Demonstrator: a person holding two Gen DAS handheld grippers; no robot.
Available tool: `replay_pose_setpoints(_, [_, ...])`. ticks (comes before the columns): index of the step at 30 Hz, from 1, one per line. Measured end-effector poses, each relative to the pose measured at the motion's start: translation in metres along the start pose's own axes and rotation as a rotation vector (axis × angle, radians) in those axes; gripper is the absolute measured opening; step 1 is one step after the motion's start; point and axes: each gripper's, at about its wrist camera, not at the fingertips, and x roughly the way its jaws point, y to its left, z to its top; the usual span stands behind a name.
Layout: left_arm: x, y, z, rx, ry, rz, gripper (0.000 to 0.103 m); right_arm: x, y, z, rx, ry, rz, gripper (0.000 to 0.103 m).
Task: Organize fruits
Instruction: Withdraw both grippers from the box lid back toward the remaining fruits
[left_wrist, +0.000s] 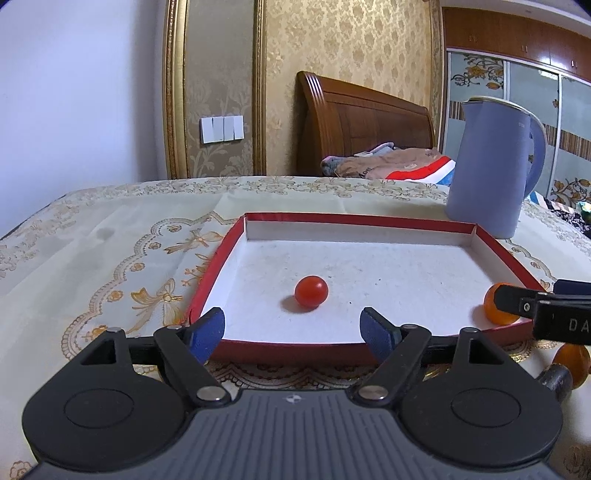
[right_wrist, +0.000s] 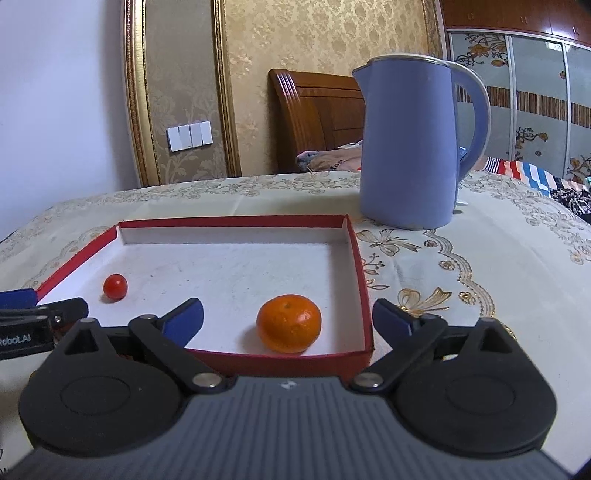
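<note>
A shallow red tray (left_wrist: 216, 267) with a white floor lies on the tablecloth. A small red cherry tomato (left_wrist: 311, 291) rests on its floor, just beyond my left gripper (left_wrist: 293, 323), which is open with nothing between its blue pads. An orange tangerine (right_wrist: 289, 323) sits in the tray's near right corner, level with the tips of my right gripper (right_wrist: 288, 314). That gripper is open wide and its pads stand clear of the fruit on both sides. The tomato (right_wrist: 115, 286) lies further left. In the left wrist view the right gripper's finger (left_wrist: 517, 301) covers part of the tangerine (left_wrist: 493, 310).
A tall lavender kettle (right_wrist: 410, 144) stands behind the tray's far right corner. An orange round thing (left_wrist: 572, 363) shows outside the tray at the right edge, partly hidden. The cream patterned tablecloth (left_wrist: 110, 266) spreads to the left. A bed lies beyond the table.
</note>
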Motion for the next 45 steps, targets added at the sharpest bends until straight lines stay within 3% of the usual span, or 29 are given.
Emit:
replay_pose_setpoints(9, [-0.026,0.013,-0.013,-0.037,-0.016,-0.016,0.08,-0.018,-0.005,-0.007,0.019,-0.032,0.01,0.098])
replay_pose_setpoints(20, [-0.049,0.015,-0.033,0.018,-0.011,-0.029,0.081,-0.026,-0.01,-0.011,0.037,-0.045,0.012,0.099])
replay_pose_setpoints(28, [-0.053,0.041,-0.038,-0.135,-0.006,-0.079,0.084,-0.03,-0.012,-0.014,0.041,-0.038,0.008,0.1])
replay_pose_setpoints(40, [-0.05,0.027,-0.036,-0.054,0.02,-0.065,0.084,-0.046,-0.013,-0.025,0.025,-0.04,-0.004,0.101])
replay_pose_setpoints(45, [-0.049,0.026,-0.036,-0.052,0.026,-0.059,0.084,-0.059,-0.026,-0.034,0.08,-0.032,0.018,0.103])
